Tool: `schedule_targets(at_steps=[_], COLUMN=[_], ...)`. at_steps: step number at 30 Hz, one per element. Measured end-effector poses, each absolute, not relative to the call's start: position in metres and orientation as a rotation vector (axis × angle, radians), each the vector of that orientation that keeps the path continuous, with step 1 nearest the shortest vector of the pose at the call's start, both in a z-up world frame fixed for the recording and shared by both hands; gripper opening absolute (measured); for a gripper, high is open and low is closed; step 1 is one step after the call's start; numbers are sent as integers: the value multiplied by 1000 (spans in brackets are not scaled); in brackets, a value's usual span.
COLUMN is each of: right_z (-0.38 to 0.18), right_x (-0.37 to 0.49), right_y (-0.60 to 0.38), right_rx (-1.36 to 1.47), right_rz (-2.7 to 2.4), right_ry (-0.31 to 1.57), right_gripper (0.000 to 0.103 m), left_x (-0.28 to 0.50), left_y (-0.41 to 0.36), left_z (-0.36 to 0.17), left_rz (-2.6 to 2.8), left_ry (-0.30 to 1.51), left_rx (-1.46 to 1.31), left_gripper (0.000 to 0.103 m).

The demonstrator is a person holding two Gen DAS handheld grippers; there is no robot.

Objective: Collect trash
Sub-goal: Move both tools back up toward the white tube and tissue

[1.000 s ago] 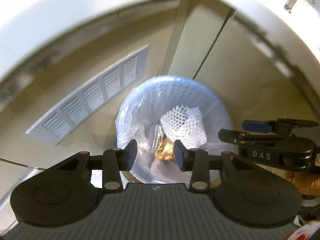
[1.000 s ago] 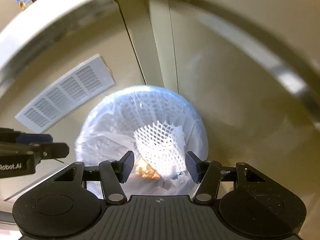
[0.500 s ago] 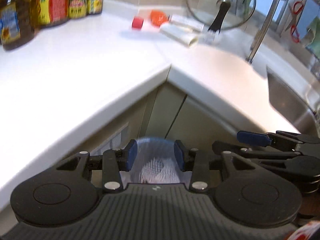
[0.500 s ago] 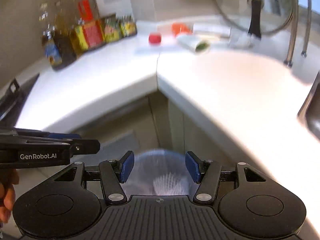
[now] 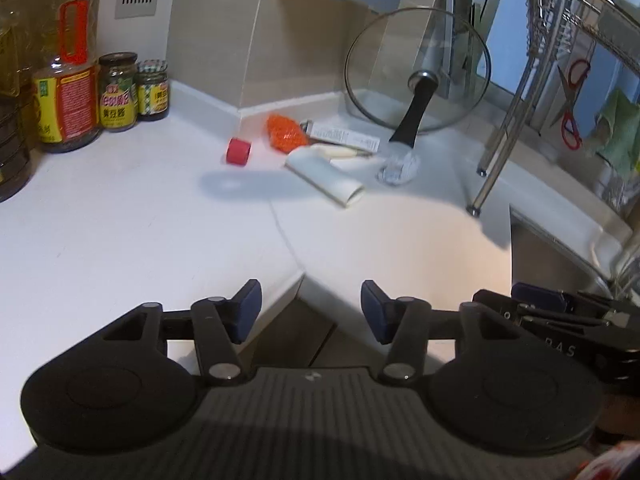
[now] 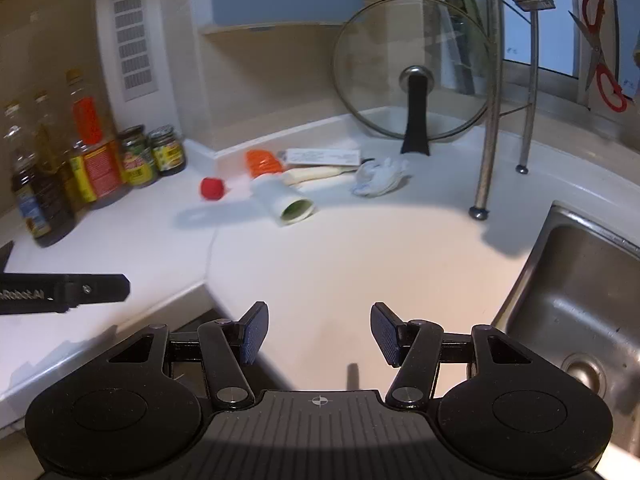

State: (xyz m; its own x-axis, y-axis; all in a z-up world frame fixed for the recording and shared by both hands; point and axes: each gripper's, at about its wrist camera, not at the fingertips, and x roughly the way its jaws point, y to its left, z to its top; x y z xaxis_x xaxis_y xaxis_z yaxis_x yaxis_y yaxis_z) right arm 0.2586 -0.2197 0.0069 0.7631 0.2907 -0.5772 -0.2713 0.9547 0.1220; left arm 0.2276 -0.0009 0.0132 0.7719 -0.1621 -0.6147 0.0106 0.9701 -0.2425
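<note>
White counter (image 5: 120, 232) front edge is overhung by both empty grippers: left gripper (image 5: 311, 311) jaws just widened, right gripper (image 6: 319, 334) jaws held apart.

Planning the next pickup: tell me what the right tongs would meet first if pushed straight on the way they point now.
Probably the bare white countertop: the right tongs, open and empty, angle down toward it. Beyond that stretch lies the white cup on its side. Depth is hard to judge in this view.
</note>
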Motion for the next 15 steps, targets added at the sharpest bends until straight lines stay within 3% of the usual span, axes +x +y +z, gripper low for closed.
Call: schedule_targets(at_steps=[6,15], right_z=[7,-10], right_x=[329,432], right_y=[-243,-262], right_rx=[53,62], right_rz=[299,319], right_ry=[628,636], right_gripper=[57,57], left_x=[291,393], left_y=[-16,-44], left_z=[16,0], left_rz=[-52,39], left_ry=[676,720], left_rx=[-278,-329], left_gripper=[67,68])
